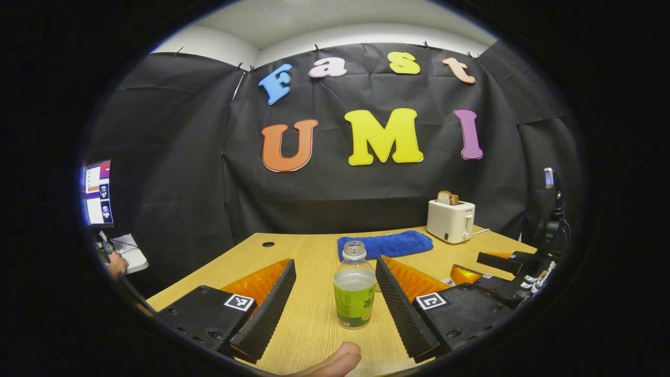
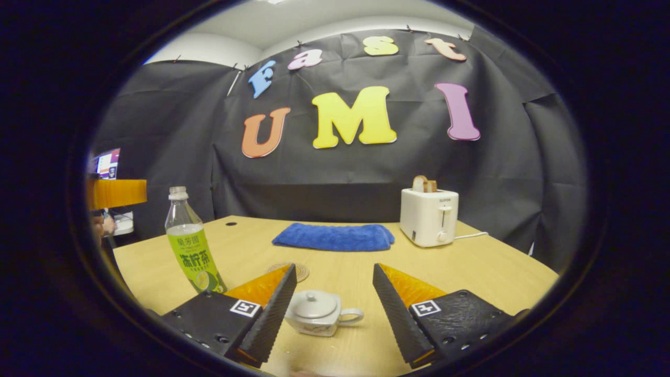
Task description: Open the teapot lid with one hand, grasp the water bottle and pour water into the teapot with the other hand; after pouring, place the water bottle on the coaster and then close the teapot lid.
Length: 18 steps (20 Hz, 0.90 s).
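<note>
A clear water bottle (image 1: 354, 285) with a green label stands upright on the wooden table (image 1: 309, 324), part full. My left gripper (image 1: 334, 262) is open, and the bottle stands between its fingers nearer the right one, touching neither. In the right gripper view the same bottle (image 2: 191, 246) stands at the left. A small white teapot (image 2: 319, 311) with its lid on sits between the fingers of my open right gripper (image 2: 334, 268), nearer the left finger. A round coaster (image 2: 299, 271) lies just behind the teapot, partly hidden. The right gripper (image 1: 479, 266) also shows at the right of the left gripper view.
A blue towel (image 2: 335, 236) lies at the back of the table, and a white toaster (image 2: 429, 215) holding bread stands to its right. A monitor (image 1: 98, 192) and a person's hand (image 1: 116, 264) are off the table's left. A thumb (image 1: 335, 361) shows at the bottom edge.
</note>
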Tool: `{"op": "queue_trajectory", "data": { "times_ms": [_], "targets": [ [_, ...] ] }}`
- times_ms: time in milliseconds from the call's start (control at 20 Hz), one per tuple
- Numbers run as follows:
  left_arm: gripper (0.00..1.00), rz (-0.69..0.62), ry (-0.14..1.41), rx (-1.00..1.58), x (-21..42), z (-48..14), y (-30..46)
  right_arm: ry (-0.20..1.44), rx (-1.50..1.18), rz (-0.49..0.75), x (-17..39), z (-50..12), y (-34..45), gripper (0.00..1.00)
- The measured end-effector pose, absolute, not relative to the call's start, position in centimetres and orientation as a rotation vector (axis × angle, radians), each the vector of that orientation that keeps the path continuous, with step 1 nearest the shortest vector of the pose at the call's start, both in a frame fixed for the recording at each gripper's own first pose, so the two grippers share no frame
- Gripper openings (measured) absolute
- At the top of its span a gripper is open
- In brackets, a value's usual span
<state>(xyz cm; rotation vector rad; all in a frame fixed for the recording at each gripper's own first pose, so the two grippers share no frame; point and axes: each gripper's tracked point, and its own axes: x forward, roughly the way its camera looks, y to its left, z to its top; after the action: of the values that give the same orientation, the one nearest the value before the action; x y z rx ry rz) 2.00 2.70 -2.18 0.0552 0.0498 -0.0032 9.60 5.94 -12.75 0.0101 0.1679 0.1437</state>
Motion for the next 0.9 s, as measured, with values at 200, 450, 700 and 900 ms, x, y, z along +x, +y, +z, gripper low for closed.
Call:
{"op": "queue_trajectory", "data": {
  "times_ms": [200, 450, 700, 900],
  "targets": [
    [0.96, -0.002, 0.06, 0.047, 2.3, -2.5, 2.9, 0.205, 0.013, 0.172, 10.3, -14.3, 6.8, 0.65],
    [0.96, 0.012, 0.059, 0.049, 2.4, -2.6, 3.3, 0.235, 0.01, 0.189, 11.0, -15.0, 7.0, 0.38],
    [0.96, 0.015, 0.066, 0.023, 2.5, -2.8, 3.8, 0.25, -0.004, 0.242, 11.1, -15.2, 8.0, 0.07],
    [0.96, -0.04, 0.064, 0.01, 2.9, -2.9, 3.6, 0.257, 0.032, 0.227, 11.2, -14.8, 8.1, 0.01]
  ]
}}
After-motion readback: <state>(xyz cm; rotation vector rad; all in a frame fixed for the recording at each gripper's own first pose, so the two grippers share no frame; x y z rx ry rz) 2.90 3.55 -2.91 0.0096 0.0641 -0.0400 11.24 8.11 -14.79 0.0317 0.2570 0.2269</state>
